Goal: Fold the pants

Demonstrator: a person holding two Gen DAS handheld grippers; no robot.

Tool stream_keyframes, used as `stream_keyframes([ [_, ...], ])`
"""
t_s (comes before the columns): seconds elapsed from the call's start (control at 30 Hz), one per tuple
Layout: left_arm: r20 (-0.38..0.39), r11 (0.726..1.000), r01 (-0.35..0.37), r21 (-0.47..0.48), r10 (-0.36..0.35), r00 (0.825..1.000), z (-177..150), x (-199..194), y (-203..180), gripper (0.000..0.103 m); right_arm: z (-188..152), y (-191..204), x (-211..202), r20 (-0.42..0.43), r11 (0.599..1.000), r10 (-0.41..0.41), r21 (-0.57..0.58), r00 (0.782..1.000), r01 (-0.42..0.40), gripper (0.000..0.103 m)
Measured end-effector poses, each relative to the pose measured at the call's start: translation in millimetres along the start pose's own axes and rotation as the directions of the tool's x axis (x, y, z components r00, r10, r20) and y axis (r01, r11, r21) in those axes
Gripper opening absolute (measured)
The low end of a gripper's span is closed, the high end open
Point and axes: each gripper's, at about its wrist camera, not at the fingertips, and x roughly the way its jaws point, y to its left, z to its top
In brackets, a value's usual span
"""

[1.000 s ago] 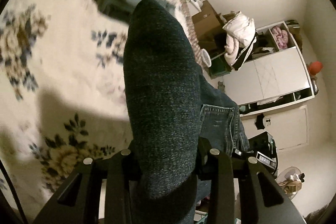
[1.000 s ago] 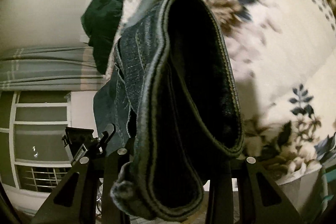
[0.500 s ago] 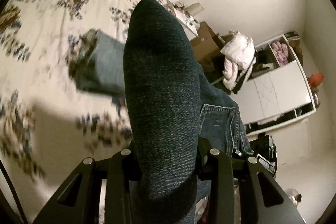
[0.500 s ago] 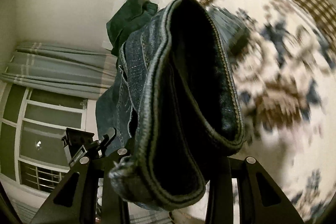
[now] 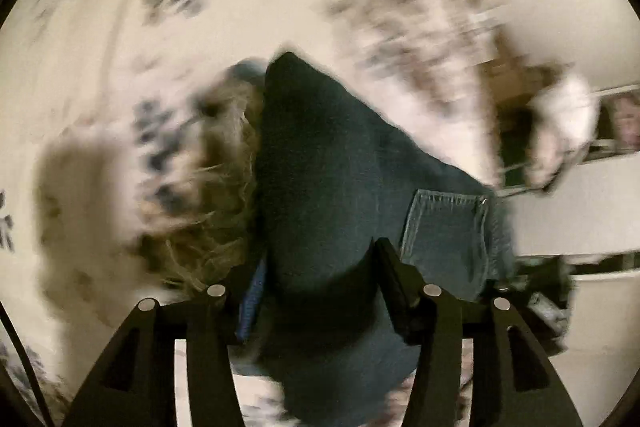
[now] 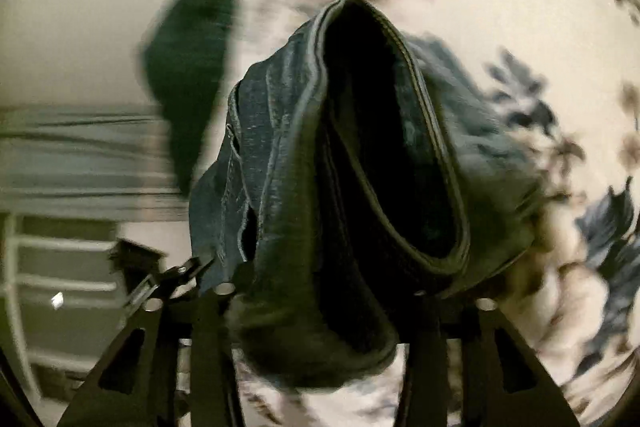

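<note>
Dark blue jeans (image 5: 328, 187) hang between both grippers above a floral bedspread (image 5: 100, 47). My left gripper (image 5: 316, 291) is shut on a thick fold of the denim; a back pocket (image 5: 444, 227) shows just right of it. My right gripper (image 6: 320, 295) is shut on the jeans (image 6: 352, 167) at the waistband, whose dark opening faces the camera. The denim hides the fingertips in both views. Both views are heavily motion-blurred.
The floral bedspread (image 6: 540, 67) fills the background. A dark green garment (image 6: 192, 75) lies at its far edge by the wall, above grey curtains (image 6: 80, 155). White shelving (image 5: 580, 207) and a pale bundle (image 5: 560, 131) stand to the right.
Both grippers have swung down quickly with the jeans, blurring the views. The bedspread looks closer now. Both grips on the denim are unchanged.
</note>
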Motion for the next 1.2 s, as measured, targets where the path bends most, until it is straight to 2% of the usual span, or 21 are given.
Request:
stream_keyframes([
  [0.07, 0.005, 1.000, -0.023, 0.013, 0.022, 1.000, -8.9, 7.5, 12.2, 0.087, 0.8, -13.5, 13.7, -0.030, 1.000, -0.017, 0.014, 0.999, 0.018, 0.053],
  [0.17, 0.035, 0.996, -0.069, 0.047, 0.067, 0.997, -22.5, -0.6, 10.7, 0.088, -0.5, -10.8, 9.6, -0.041, 1.000, -0.019, 0.002, 0.999, 0.020, 0.059],
  [0.27, 0.097, 0.983, -0.158, 0.089, 0.149, 0.984, -35.2, -25.0, -11.8, 0.087, -8.0, 14.4, -5.0, -0.022, 0.985, -0.151, -0.085, 0.988, 0.149, 0.078],
  [0.3, 0.127, 0.974, -0.200, 0.108, 0.186, 0.974, -39.1, -33.9, -22.0, 0.087, -11.9, 26.9, -12.2, 0.010, 0.964, -0.234, -0.131, 0.972, 0.233, 0.099],
  [0.33, 0.161, 0.959, -0.252, 0.130, 0.230, 0.960, -45.2, -41.6, -32.9, 0.087, -17.3, 43.5, -20.9, 0.071, 0.914, -0.348, -0.195, 0.935, 0.355, 0.103],
  [0.4, 0.208, 0.927, -0.339, 0.157, 0.305, 0.929, -48.0, -49.1, -45.4, 0.088, -28.6, 65.2, -32.4, 0.148, 0.840, -0.451, -0.261, 0.880, 0.475, 0.103],
  [0.43, 0.242, 0.908, -0.380, 0.179, 0.334, 0.911, -55.7, -56.6, -58.1, 0.091, -34.7, 75.9, -37.6, 0.192, 0.793, -0.504, -0.285, 0.842, 0.539, 0.103],
  [0.47, 0.259, 0.897, -0.398, 0.191, 0.345, 0.902, -57.5, -59.8, -60.5, 0.099, -43.7, 88.0, -41.7, 0.240, 0.737, -0.550, -0.313, 0.800, 0.600, 0.103],
  [0.5, 0.274, 0.888, -0.413, 0.204, 0.354, 0.894, -62.8, -63.5, -68.1, 0.102, -46.9, 94.5, -44.8, 0.269, 0.706, -0.568, -0.325, 0.777, 0.629, 0.103],
  [0.57, 0.301, 0.867, -0.447, 0.219, 0.376, 0.876, -73.3, -70.2, -82.6, 0.102, -55.9, 105.6, -47.9, 0.310, 0.671, -0.584, -0.336, 0.750, 0.661, 0.103],
  [0.63, 0.313, 0.861, -0.459, 0.219, 0.383, 0.869, -81.3, -74.7, -91.3, 0.102, -58.2, 110.9, -51.2, 0.330, 0.665, -0.581, -0.335, 0.744, 0.667, 0.103],
  [0.7, 0.323, 0.859, -0.471, 0.200, 0.396, 0.860, -88.3, -81.9, -97.1, 0.102, -79.9, 123.6, -64.2, 0.342, 0.655, -0.582, -0.341, 0.738, 0.674, 0.103],
  [0.83, 0.338, 0.866, -0.467, 0.179, 0.391, 0.856, -102.7, -101.7, -110.1, 0.102, -106.5, 146.0, -89.4, 0.382, 0.641, -0.574, -0.341, 0.725, 0.687, 0.103],
  [1.0, 0.375, 0.863, -0.473, 0.178, 0.385, 0.843, -134.5, -145.1, -129.1, 0.102, -148.9, 175.1, -136.7, 0.437, 0.650, -0.536, -0.334, 0.723, 0.683, 0.103],
  [1.03, 0.389, 0.858, -0.482, 0.179, 0.388, 0.835, -145.1, -158.9, -134.1, 0.102, -161.4, 182.9, -150.2, 0.455, 0.644, -0.532, -0.330, 0.714, 0.690, 0.103],
  [1.2, 0.431, 0.851, -0.489, 0.191, 0.375, 0.821, -190.9, -214.4, -156.4, 0.102, -215.2, 215.0, -207.3, 0.514, 0.635, -0.502, -0.327, 0.696, 0.700, 0.103],
])
